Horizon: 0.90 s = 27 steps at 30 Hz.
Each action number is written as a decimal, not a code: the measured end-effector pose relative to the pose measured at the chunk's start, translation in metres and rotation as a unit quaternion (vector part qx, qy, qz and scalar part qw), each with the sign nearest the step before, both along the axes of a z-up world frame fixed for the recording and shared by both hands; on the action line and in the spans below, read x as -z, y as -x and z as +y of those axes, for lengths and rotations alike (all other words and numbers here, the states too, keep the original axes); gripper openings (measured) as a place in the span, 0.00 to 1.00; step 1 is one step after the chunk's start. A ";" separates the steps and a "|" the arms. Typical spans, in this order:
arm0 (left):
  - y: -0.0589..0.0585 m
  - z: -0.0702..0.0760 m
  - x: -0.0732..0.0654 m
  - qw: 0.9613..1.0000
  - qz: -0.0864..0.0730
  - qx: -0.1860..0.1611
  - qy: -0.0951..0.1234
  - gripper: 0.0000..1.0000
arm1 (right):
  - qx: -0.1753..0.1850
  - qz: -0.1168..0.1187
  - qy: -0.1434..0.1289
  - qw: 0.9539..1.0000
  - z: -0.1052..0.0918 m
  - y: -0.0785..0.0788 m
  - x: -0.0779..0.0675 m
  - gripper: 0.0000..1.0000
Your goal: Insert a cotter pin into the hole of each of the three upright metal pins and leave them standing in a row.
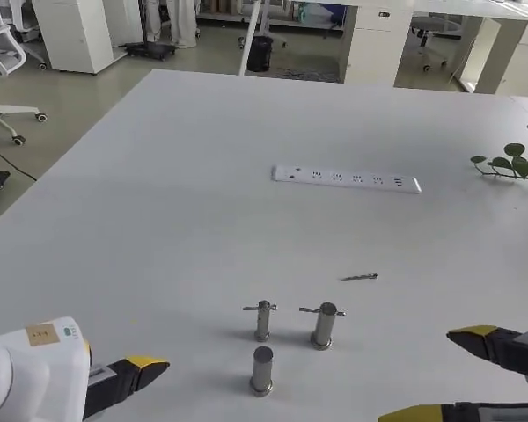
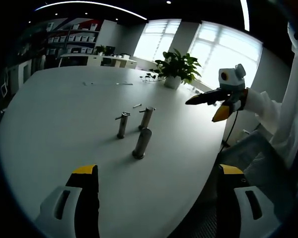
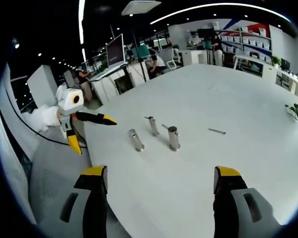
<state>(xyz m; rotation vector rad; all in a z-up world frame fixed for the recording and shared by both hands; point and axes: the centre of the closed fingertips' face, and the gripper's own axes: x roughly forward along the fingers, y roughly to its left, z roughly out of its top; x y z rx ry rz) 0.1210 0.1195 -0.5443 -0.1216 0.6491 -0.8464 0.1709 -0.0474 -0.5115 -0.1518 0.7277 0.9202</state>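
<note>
We hold the left gripper (image 2: 157,172) with its jaws spread wide and nothing between them, over the white table (image 2: 49,119). Straight ahead, between the lines of these jaws, stands the bare metal pin (image 2: 141,144), upright and with nothing through its hole. Just beyond it stand the nearer fitted pin (image 2: 122,125) and the farther fitted pin (image 2: 146,118), both upright. Past those, the loose cotter pin (image 2: 137,105) lies flat on the table, apart from all three.

The right gripper (image 3: 160,172) also has its jaws spread and empty. The three pins stand ahead of them, nearer the left jaw's line, and the loose cotter pin lies toward the right jaw's side. Each gripper sees the other off to one side, well apart from the pins.

In the head view the pins stand between the two grippers. An inserted cotter pin (image 1: 260,308) crosses the top of one fitted pin and a second inserted cotter pin (image 1: 321,311) crosses the other. The bare pin stands closer to us than that pair, so the three form a triangle. Well beyond lie a power strip (image 1: 346,178) and a plant sprig (image 1: 510,163).
</note>
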 end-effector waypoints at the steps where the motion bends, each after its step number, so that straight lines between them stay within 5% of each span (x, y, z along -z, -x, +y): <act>1: 0.000 0.000 0.000 1.000 0.001 -0.001 0.000 0.99 | 0.000 -0.004 0.003 1.000 -0.001 -0.002 -0.001 0.86; 23: 0.006 -0.001 -0.001 1.000 0.007 -0.001 -0.006 0.96 | -0.040 -0.014 0.093 0.995 -0.013 -0.046 0.006 0.84; 27: 0.006 -0.003 -0.004 1.000 0.010 -0.006 0.008 0.96 | -0.052 -0.014 0.105 0.993 -0.013 -0.052 0.008 0.84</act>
